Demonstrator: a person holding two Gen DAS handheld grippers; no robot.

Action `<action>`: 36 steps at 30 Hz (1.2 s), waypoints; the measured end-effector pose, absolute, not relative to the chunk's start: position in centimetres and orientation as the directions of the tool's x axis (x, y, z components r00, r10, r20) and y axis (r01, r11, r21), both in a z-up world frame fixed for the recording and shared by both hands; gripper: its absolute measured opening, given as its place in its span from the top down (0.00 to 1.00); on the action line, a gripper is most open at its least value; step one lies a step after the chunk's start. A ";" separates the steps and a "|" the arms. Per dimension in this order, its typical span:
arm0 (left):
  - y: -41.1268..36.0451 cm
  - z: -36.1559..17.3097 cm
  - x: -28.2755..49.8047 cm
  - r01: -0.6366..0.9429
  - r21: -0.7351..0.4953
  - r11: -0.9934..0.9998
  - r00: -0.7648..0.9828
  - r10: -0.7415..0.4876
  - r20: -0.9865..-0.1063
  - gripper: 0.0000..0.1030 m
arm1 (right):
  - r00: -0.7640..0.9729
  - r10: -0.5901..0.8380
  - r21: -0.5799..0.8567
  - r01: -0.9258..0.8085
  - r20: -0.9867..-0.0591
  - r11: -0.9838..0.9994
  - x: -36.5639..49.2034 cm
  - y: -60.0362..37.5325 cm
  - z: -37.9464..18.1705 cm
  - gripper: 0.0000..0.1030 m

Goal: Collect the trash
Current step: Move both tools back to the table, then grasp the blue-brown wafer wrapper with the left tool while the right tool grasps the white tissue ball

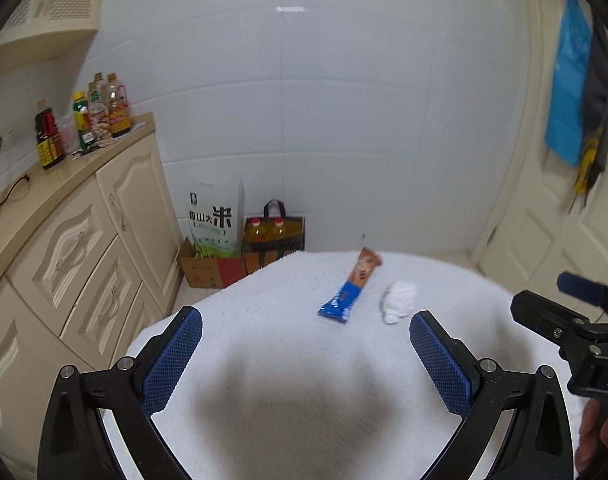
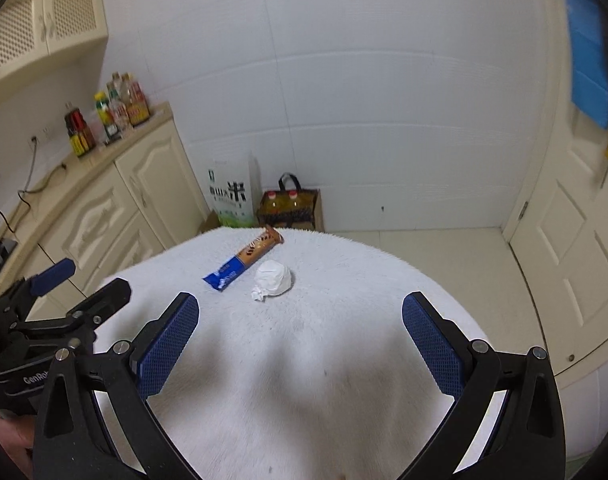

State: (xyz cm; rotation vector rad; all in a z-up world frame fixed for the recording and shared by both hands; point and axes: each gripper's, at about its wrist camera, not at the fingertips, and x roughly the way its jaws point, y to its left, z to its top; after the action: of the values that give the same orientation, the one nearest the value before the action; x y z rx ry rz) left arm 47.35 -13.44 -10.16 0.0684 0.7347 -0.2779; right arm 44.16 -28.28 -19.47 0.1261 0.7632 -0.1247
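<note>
Left wrist view shows the left gripper [image 1: 306, 344] spread wide and empty, hovering over a tabletop [image 1: 264, 360] covered in white fluffy cloth. Two pieces of trash lie ahead of it toward the far edge: a long snack wrapper [image 1: 350, 286], blue at the near end and orange-brown at the far end, and a crumpled paper ball [image 1: 398, 300] just beside it on the right, apparently not touching. From the right wrist view, the right gripper [image 2: 300, 326] is likewise released and holds nothing, with the paper ball [image 2: 274, 280] closest in front of it and the wrapper [image 2: 244, 260] a little beyond to the left. No bin or bag for the trash is visible in either view. Judging by this, collection has not started: both pieces remain to be picked up.
</note>
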 end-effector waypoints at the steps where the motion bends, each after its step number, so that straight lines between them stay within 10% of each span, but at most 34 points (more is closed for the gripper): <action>1: -14.3 -10.5 49.2 0.283 -0.025 0.959 0.699 -0.224 -0.679 0.01 | 0.706 -0.065 0.067 0.157 -0.705 0.985 45.0 -28.3 -20.2 0.00; 14: -24.9 -18.6 64.4 0.387 0.014 0.922 0.578 -0.231 -0.783 0.06 | 0.637 -0.029 0.098 0.163 -0.770 0.982 50.2 -29.9 -25.2 0.13; 20: -26.5 -20.6 68.3 0.422 -0.026 0.906 0.534 -0.272 -0.801 0.38 | 0.625 -0.024 0.097 0.159 -0.780 0.982 51.4 -30.2 -25.8 0.13; 22: -27.1 -20.6 69.1 0.435 -0.049 0.899 0.526 -0.298 -0.796 0.67 | 0.620 -0.014 0.100 0.148 -0.785 0.984 51.8 -30.0 -26.2 0.13; 27: -27.0 -20.8 70.4 0.413 -0.119 0.903 0.503 -0.335 -0.797 0.76 | 0.609 0.019 0.119 0.124 -0.793 0.985 53.2 -29.0 -27.3 0.14; 33: -25.9 -21.2 70.5 0.356 -0.172 0.918 0.495 -0.342 -0.799 0.77 | 0.574 0.011 0.081 0.097 -0.819 0.992 55.4 -27.7 -29.5 0.32; 36: -25.9 -21.3 70.9 0.334 -0.189 0.924 0.492 -0.342 -0.801 0.77 | 0.585 -0.024 0.026 0.077 -0.811 0.997 55.3 -26.8 -29.6 0.58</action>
State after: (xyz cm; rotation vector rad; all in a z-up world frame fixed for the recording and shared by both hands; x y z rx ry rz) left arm 70.94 -25.87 -21.32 -0.0087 0.9733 -0.4096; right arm 55.30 -26.84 -29.61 0.0602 0.9448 -0.0593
